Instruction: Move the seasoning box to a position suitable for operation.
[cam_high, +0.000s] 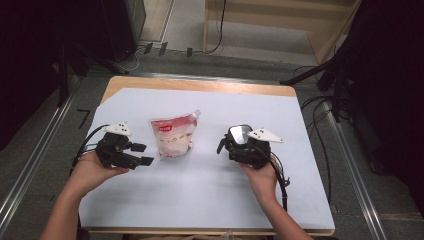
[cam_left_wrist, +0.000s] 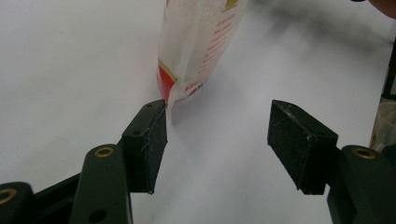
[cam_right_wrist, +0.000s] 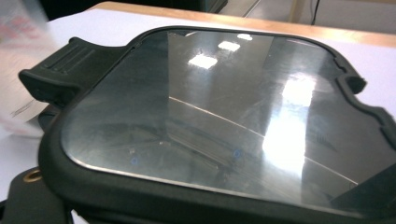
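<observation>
- Close against the right gripper's camera sits a dark lid (cam_right_wrist: 219, 116) with a glossy, reflective pane set in a thick black rim and a ribbed tab at one corner; ceiling lights mirror in the pane.
- From above, that lid (cam_high: 240, 133) rides at the tip of the right gripper (cam_high: 239, 142), right of the table's middle, so this claw is clenched on it, though the jaws themselves are hidden under the rim.
- Left of the lid, well apart from it, a stand-up pouch (cam_high: 172, 136) lies on the white sheet (cam_high: 210, 185), clear with red print and pale contents, its spout corner pointing to the far right.
- In the left gripper view the pouch (cam_left_wrist: 201, 42) rises just past the jaws, its lower corner at the tip of the left-hand jaw; whether they touch I cannot tell.
- Nothing is between the pads there: the left gripper (cam_left_wrist: 217, 135) is released, its jaws standing wide over bare sheet.
- From above, the left gripper (cam_high: 142, 154) sits at the near left, jaws pointing right toward the pouch's near edge, cradled in the person's left hand (cam_high: 92, 170).
- The right hand (cam_high: 260, 175) comes in from the near edge holding its gripper from behind.
- The white sheet covers most of a wooden table (cam_high: 200, 85), whose bare edge shows along the far side.
</observation>
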